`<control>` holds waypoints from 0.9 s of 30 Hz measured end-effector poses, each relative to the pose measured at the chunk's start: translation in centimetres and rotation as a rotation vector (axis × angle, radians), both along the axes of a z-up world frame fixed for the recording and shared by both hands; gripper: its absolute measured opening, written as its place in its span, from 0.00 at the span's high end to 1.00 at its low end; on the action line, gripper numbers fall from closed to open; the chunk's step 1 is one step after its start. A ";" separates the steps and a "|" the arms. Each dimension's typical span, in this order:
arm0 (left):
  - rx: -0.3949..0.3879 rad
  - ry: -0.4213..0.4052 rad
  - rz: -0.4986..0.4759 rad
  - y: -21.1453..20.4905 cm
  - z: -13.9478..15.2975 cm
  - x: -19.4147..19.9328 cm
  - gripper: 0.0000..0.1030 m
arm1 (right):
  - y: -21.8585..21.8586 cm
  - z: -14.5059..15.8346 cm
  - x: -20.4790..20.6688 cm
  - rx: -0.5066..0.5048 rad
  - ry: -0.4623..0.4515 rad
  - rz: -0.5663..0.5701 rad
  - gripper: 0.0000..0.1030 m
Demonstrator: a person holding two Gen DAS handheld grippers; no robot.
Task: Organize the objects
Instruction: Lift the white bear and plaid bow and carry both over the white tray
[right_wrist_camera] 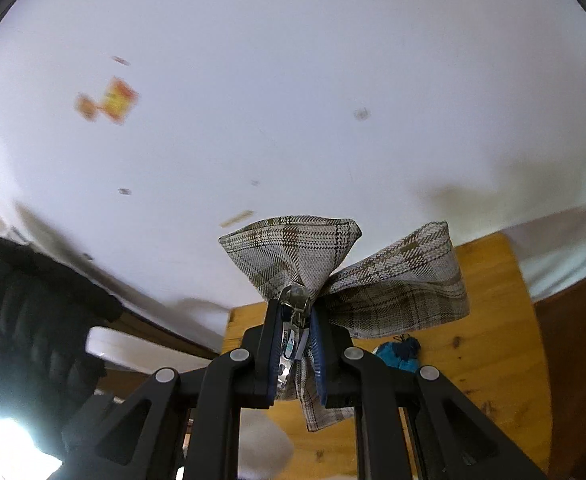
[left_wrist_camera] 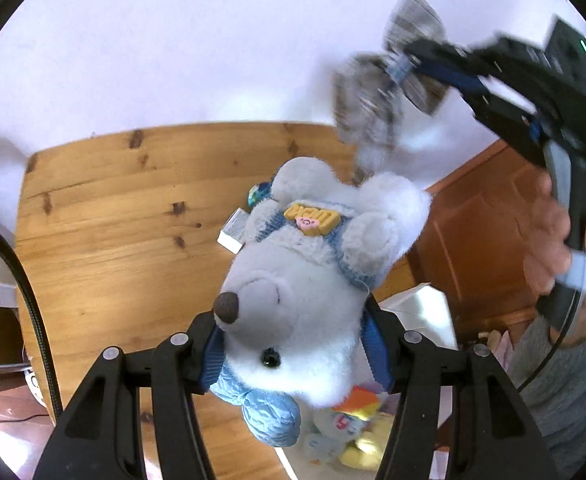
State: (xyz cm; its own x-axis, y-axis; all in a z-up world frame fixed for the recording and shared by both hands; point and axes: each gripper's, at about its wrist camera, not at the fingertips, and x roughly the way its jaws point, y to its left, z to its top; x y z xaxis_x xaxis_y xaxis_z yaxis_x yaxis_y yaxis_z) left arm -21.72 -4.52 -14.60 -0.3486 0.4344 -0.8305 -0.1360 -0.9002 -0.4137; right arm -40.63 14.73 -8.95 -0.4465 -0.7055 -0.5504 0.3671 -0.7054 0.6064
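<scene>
My left gripper (left_wrist_camera: 293, 344) is shut on a white plush bear (left_wrist_camera: 305, 280) with a blue scarf and a yellow badge, held by the head above the wooden table (left_wrist_camera: 113, 220). My right gripper (right_wrist_camera: 297, 344) is shut on a grey-brown plaid bow (right_wrist_camera: 357, 276) at its metal clip, held up in front of the white wall. The right gripper (left_wrist_camera: 409, 60) also shows in the left wrist view at the upper right, with the bow (left_wrist_camera: 377, 92) blurred and hanging from it.
A small white box (left_wrist_camera: 233, 232) and a blue-green item (left_wrist_camera: 257, 194) lie on the table behind the bear. A teal item (right_wrist_camera: 397, 356) lies on the table in the right wrist view. A white bin (left_wrist_camera: 425, 312) with soft toys (left_wrist_camera: 353, 428) stands lower right. A wooden cabinet (left_wrist_camera: 481, 232) stands to the right.
</scene>
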 end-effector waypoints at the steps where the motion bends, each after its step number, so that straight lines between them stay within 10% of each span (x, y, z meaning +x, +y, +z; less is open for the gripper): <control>1: 0.003 0.011 0.016 0.0 0.5 1.0 0.40 | 0.3 1.0 1.3 -0.008 0.023 0.005 0.86; 12: 0.021 0.082 0.245 2.0 6.4 8.3 0.40 | 5.5 5.8 13.6 -0.023 0.124 0.064 0.86; 27: 0.036 0.132 0.276 7.9 9.2 14.0 0.40 | 10.1 3.0 24.3 0.024 0.045 0.130 0.86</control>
State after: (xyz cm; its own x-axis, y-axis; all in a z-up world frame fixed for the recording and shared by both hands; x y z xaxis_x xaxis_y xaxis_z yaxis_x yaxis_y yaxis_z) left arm -7.68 3.35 -5.40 -0.5612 0.3368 -0.7561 0.0574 -0.8954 -0.4415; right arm -16.32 24.84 -5.92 -0.3772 -0.7458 -0.5491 0.4827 -0.6643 0.5707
